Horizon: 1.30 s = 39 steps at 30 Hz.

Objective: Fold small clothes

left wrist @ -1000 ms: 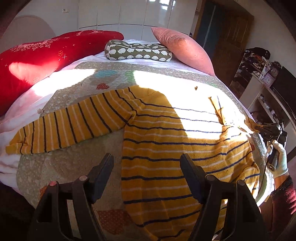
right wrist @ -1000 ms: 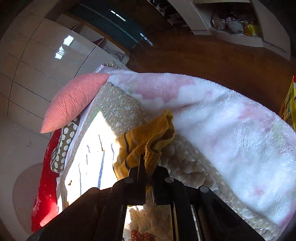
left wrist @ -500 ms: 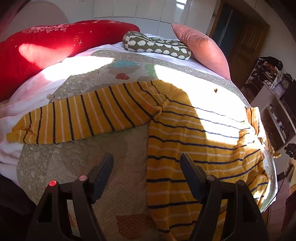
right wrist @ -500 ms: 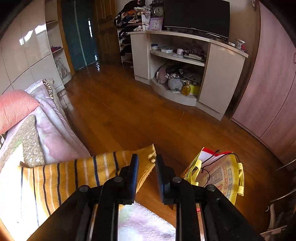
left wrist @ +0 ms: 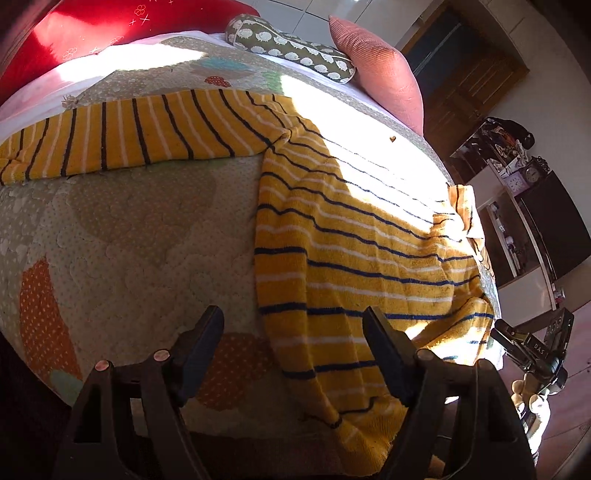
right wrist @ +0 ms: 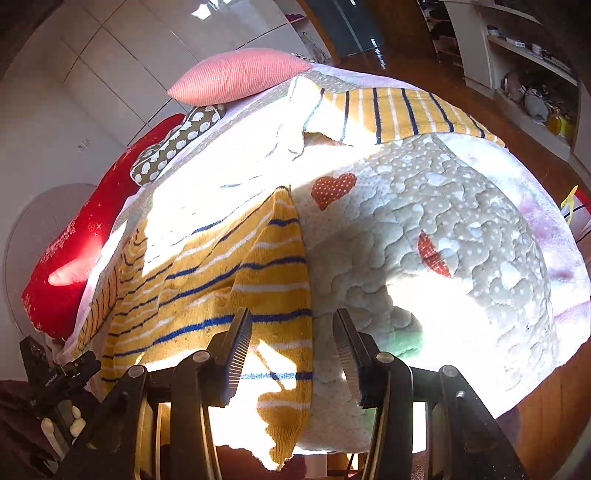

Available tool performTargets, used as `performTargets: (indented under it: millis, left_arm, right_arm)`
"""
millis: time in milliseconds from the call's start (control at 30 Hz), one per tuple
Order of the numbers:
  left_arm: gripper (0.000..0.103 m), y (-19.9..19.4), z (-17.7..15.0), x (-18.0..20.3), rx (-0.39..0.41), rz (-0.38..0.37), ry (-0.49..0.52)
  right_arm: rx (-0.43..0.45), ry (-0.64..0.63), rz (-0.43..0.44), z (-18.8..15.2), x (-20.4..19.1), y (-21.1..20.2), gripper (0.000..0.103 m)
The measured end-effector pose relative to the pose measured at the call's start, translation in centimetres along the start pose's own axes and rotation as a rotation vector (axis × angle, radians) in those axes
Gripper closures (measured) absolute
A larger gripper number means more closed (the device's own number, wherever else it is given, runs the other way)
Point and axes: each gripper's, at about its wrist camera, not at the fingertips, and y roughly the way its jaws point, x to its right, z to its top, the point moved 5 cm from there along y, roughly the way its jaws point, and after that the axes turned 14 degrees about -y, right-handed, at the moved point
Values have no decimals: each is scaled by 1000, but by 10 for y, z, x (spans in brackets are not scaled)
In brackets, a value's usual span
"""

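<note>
A yellow sweater with navy and white stripes (left wrist: 354,251) lies spread flat on the quilted bed cover (left wrist: 122,236), one sleeve (left wrist: 122,133) stretched out to the left. My left gripper (left wrist: 293,354) is open and empty, over the sweater's near left hem corner. In the right wrist view the sweater (right wrist: 236,273) hangs over the bed's near edge and its other sleeve (right wrist: 402,110) lies stretched out far right. My right gripper (right wrist: 291,354) is open and empty, astride the sweater's right hem edge. The right gripper also shows in the left wrist view (left wrist: 535,354).
A red pillow (left wrist: 110,29), a green patterned bolster (left wrist: 291,51) and a pink cushion (left wrist: 380,70) lie at the head of the bed. A shelf unit with a TV (left wrist: 535,206) stands beyond the bed's right side over a wooden floor (right wrist: 554,424).
My right gripper has let go of the sleeve, opened, and swung back to the sweater's near hem. My left gripper has moved closer to the hem, still open.
</note>
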Motion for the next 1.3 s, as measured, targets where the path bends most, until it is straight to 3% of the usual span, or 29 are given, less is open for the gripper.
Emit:
performTargets:
  millis: [133,300,333,367,400,533,567,667,800,900,1033,1133,1300]
  left_arm:
    - [21,5,-25,10,-43,1,52]
    - [24,25,-46,30,-94,37,125]
    - [45,26,-49,34,-89,67,147]
    - [79,28,-52,35,-87,105,176]
    - [87,28,-54,36,-91,130,198]
    - [90,18,-56,32,-83,139,214]
    - [96,15,-57,30,-80,152,223]
    - [96,16,-62,18,-88,214,232]
    - [94,13,-63,10,-97,211,225]
    - [91,1,-60,14,-59,203,254]
    - [69,-21,-54,14,13,183,277]
    - [56,-37,-42,15,85,177,268]
    - [46,-56,-6,5,178,184,201]
  right_arm:
    - [-22,-33,-34,-23,-19,9,54]
    - [-17,-31,16,-40,-33,17,56]
    - [-20,-38,30,-41,-36,17,65]
    - [-31,-34,60,-43,-38,17,90]
    - [-38,-20,79,-43,-38,15,90]
    - [-29,3,67,-49,-25,-8,91]
    - [-34,7,58,-53,-21,-13,91]
    - [-77,19,4,-71,-7,-17,94]
    - [-131,64,3,-89,1,-10,93]
    - [-109,76,-50,-92,6,-28,93]
    - [-10,-16,-42,-66,-18,-58,93]
    - [7,-126,6,-36,-56,-49,92]
    - [-74,-196,218,0,-132,20,92]
